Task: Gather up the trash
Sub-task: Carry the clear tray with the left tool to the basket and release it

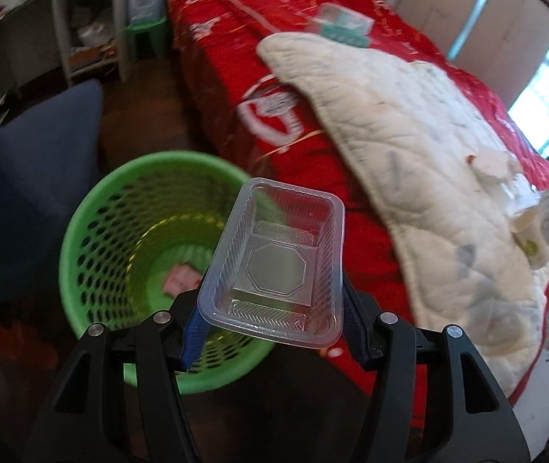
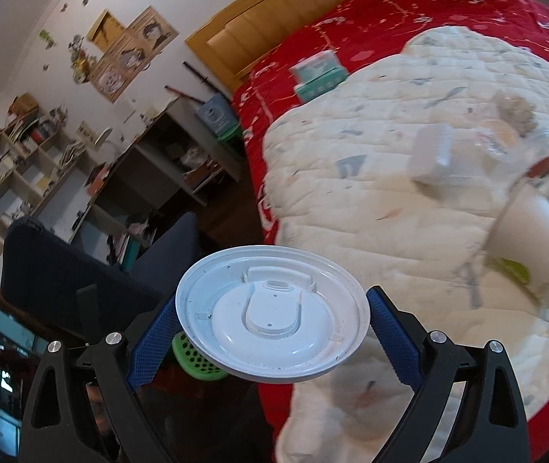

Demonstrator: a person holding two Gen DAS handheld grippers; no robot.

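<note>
**Trash carry to basket: tray left, lid right**

Clear plastic tray clamped in left gripper, at near rim of green basket. Advise centring over the opening before release. Right gripper pinches white cup lid above quilt edge; basket well apart.

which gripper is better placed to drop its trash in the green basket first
Left, probably. The left gripper holds the clear tray beside the green basket. The right gripper's white lid sits farther off.

Both wrist views look steeply down, sharing the bed.
</note>
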